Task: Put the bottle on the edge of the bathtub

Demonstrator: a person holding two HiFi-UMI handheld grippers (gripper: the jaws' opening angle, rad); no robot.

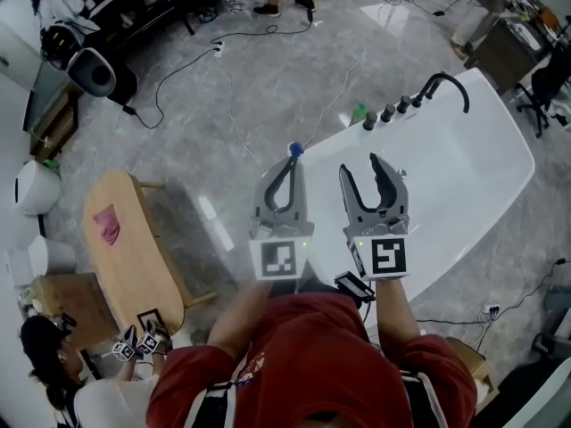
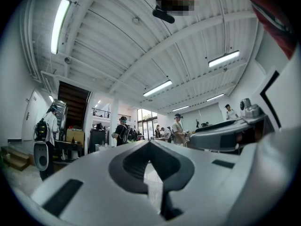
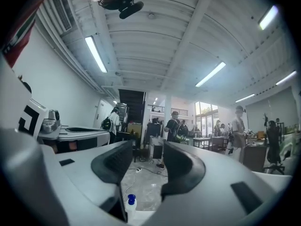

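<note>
A white bathtub [image 1: 464,176] fills the right half of the head view. Only the blue cap of the bottle [image 1: 294,149] shows there, just past the tip of my left gripper [image 1: 291,160], at the tub's near-left rim. That gripper is shut, its jaws meeting at the tips around nothing [image 2: 149,142]. Beside it over the tub, my right gripper [image 1: 359,163] is open with nothing between its jaws. In the right gripper view the white bottle [image 3: 130,204] stands upright, low and left, below the open right gripper [image 3: 149,147] and apart from it.
A black faucet [image 1: 446,83] and dark knobs [image 1: 393,111] sit on the tub's far rim, with a green item [image 1: 359,112] beside them. Left is a wooden oval table [image 1: 134,266] with a pink cloth [image 1: 109,224]. Cables [image 1: 192,61] cross the floor; another person [image 1: 53,355] stands bottom left.
</note>
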